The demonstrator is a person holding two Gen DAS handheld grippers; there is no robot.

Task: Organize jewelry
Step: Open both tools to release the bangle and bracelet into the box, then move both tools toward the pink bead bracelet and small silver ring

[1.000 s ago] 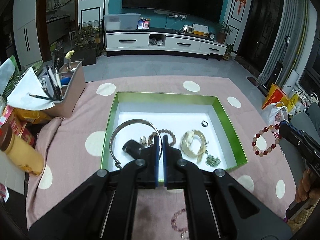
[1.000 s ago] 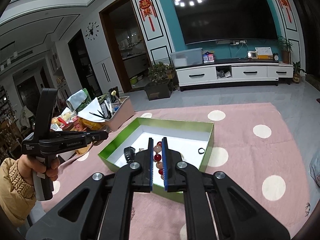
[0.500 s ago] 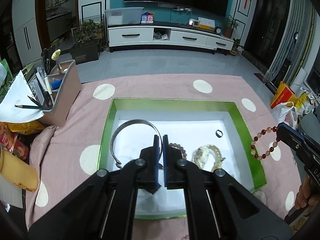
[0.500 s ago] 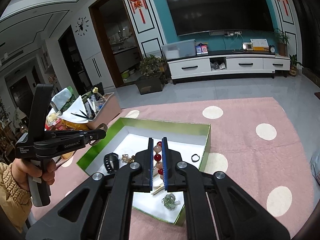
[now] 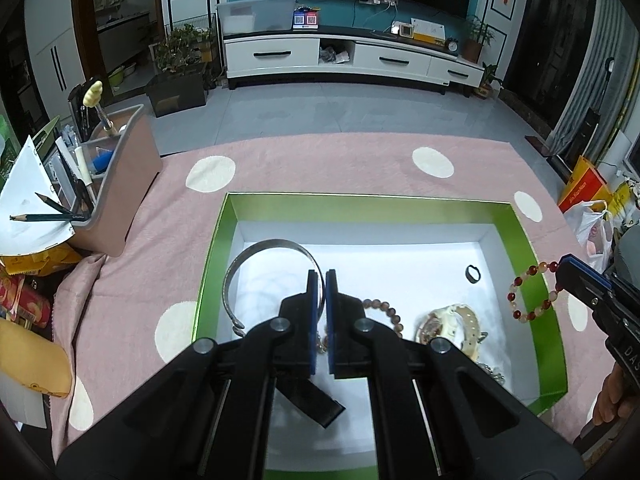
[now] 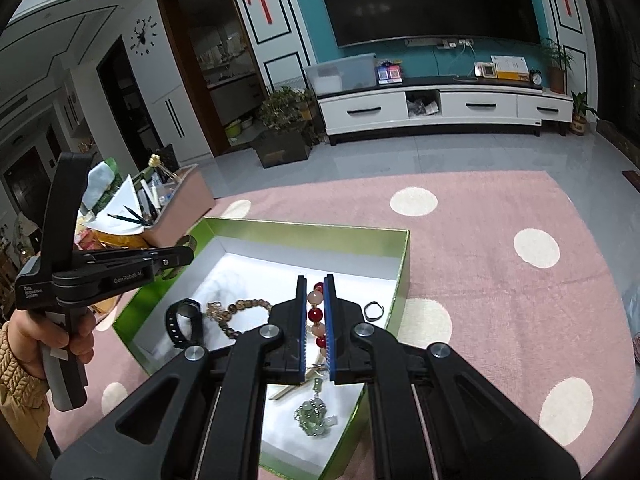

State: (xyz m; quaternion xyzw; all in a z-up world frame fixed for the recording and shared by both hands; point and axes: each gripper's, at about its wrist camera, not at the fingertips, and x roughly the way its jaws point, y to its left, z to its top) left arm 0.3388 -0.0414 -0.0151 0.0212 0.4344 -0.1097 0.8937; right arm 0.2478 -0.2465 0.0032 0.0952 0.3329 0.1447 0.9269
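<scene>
Raised silver bangle [image 5: 256,276], red-and-peach bead bracelet [image 6: 315,316]

Each matte black plastic hand-held gripper [image 6: 315,320] carries two angular arms with round silver screw heads and blue ribbed pads [image 6: 327,320]. White lettering marks the left hand-held gripper [image 6: 176,258], gripped by a bare-skinned hand [image 6: 60,340] in a tan quilted sleeve [image 6: 16,380].

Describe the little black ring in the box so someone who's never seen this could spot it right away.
Find the green box with the white floor on the pink dotted cloth. Toward its right wall, away from the other pieces, lies the small black ring. It is plain, dark and beadless, far smaller than the silver bangle or the brown bead bracelet.
</scene>
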